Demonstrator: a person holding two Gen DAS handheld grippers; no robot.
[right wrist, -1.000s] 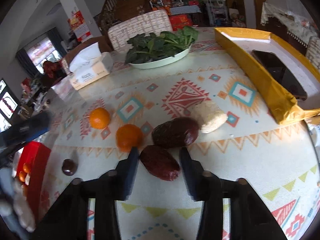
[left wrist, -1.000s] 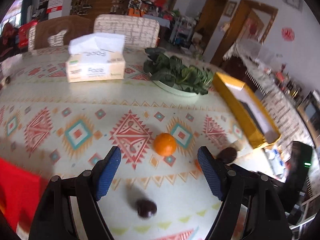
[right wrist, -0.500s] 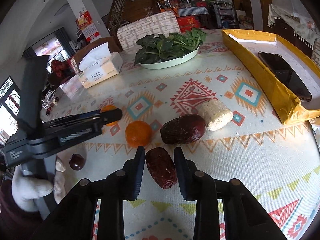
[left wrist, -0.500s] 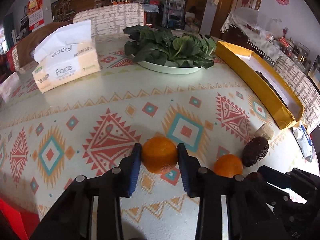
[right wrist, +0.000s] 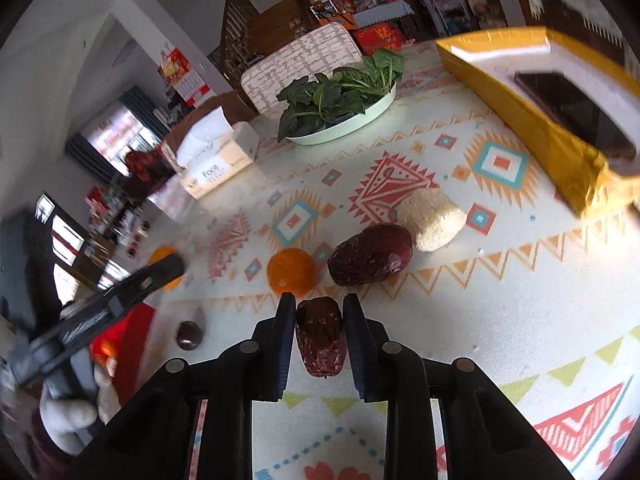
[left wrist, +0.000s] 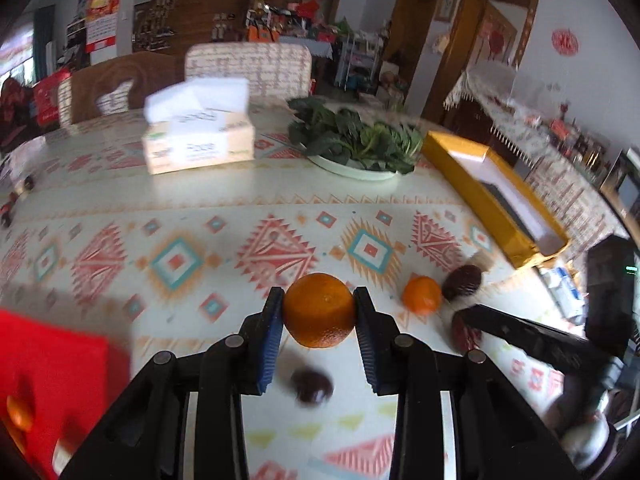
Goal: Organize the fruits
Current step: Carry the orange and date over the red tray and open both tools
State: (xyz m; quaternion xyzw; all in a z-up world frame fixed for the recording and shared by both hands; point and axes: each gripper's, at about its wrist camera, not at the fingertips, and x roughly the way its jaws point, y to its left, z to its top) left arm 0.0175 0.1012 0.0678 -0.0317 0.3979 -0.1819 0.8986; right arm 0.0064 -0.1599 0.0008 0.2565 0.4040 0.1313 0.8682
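Orange fruit (left wrist: pixel 320 310) clamped in left gripper (left wrist: pixel 319 320), dark red date (right wrist: pixel 320 335) pinched by right gripper (right wrist: pixel 319 330)

Background clutter on my patterned tablecloth (right wrist: pixel 500 300)
At twelve o'clock I see the white plate of spinach (right wrist: pixel 340 96); yellow cardboard box (right wrist: pixel 520 92) at two.

We read one word with confidence: "Face", printed in dark letters on the side of the pale cardboard tissue box (right wrist: pixel 218 168) in the right wrist view. In the left wrist view the same box (left wrist: pixel 199 146) is motion-blurred and its print is illegible. Red wall posters (left wrist: pixel 103 16) and a red wall calendar (right wrist: pixel 185 80) carry print too small to read.
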